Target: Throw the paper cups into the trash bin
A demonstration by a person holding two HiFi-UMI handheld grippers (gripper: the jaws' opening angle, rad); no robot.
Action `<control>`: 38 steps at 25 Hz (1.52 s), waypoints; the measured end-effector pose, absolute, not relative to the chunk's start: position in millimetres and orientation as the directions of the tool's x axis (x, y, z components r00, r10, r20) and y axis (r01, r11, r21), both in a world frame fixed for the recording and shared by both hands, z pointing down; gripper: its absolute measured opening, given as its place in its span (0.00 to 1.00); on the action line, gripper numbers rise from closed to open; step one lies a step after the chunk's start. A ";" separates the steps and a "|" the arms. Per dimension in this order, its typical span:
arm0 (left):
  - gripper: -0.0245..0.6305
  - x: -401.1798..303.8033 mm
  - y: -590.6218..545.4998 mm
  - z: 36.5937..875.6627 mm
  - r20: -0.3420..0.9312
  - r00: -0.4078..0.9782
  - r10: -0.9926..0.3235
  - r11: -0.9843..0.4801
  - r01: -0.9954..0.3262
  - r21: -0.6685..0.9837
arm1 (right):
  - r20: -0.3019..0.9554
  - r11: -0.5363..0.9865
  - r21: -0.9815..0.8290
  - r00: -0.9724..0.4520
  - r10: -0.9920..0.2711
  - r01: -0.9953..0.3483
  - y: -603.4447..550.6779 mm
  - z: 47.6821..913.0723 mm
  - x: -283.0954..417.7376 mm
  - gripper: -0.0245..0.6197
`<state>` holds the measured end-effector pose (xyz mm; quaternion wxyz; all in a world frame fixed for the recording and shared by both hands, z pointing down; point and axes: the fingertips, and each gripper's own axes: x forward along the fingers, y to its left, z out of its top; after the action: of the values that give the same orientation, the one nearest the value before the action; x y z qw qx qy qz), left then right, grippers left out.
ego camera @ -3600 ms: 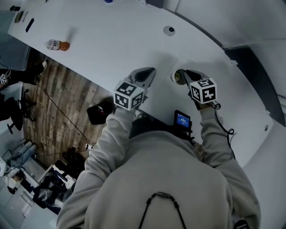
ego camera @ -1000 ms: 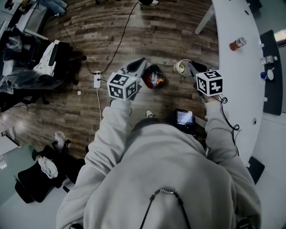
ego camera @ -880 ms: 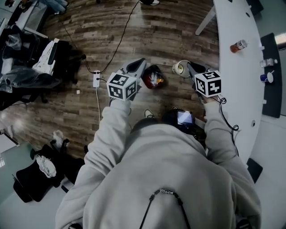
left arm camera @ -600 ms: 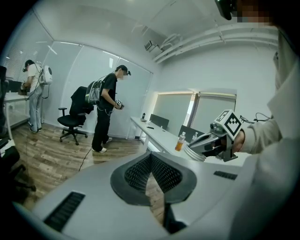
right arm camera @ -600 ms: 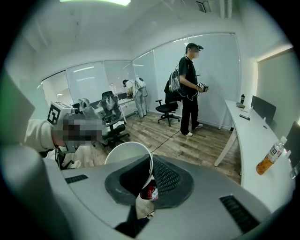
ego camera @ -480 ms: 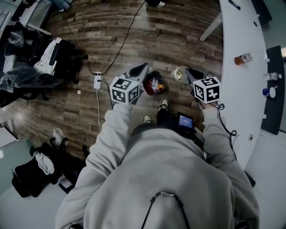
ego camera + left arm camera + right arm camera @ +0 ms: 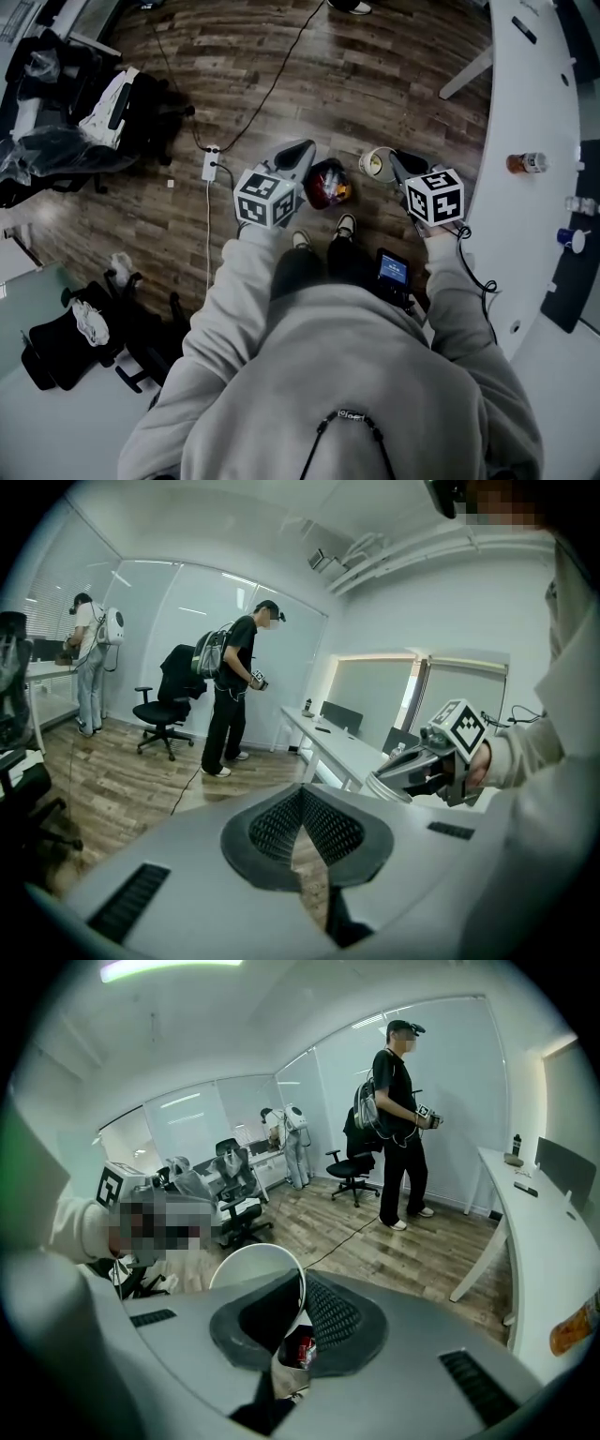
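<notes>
Wood floor (image 7: 281,66); cup (image 7: 377,164) near apparent bin (image 7: 325,183)

The white paper cup (image 7: 246,1274) has a thin, smooth, matt wall. The pads (image 7: 272,829) of the left gripper (image 7: 302,799) are black and finely ribbed, like rubber; its shell is smooth matt grey plastic. The brown plank floor (image 7: 281,75) shows matt wood grain. The white curved table (image 7: 534,103) is smooth and faintly glossy. The grey hoodie sleeve (image 7: 234,291) is soft cloth.

no readable text, only square marker patterns on left hand-held gripper (image 7: 302,150), right hand-held gripper (image 7: 393,165)
</notes>
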<state>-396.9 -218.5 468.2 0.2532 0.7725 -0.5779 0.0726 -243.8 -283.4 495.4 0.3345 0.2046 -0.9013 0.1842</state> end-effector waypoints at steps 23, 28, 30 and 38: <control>0.04 -493.8 -177.8 651.3 0.534 0.330 -0.778 -0.108 -0.909 0.403 | 0.800 0.808 -0.243 -0.582 -0.147 -0.537 -276.6 672.0 -333.7 0.10; 0.04 -514.7 -163.4 688.6 0.552 0.313 -0.773 -0.052 -0.898 0.436 | 0.803 0.805 -0.280 -0.587 -0.102 -0.522 -264.6 715.6 -359.8 0.10; 0.04 -517.5 -160.0 691.0 0.548 0.318 -0.774 -0.047 -0.892 0.450 | 0.801 0.799 -0.296 -0.592 -0.091 -0.523 -258.6 720.9 -367.4 0.10; 0.04 -510.9 -169.8 703.5 0.522 0.346 -0.780 -0.066 -0.874 0.481 | 0.790 0.768 -0.345 -0.609 -0.074 -0.540 -249.7 743.8 -375.2 0.10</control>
<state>-510.9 -169.8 703.5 0.3793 0.7273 -0.5686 0.0624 -375.2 -249.7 743.8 0.4037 0.1807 -0.8491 0.2888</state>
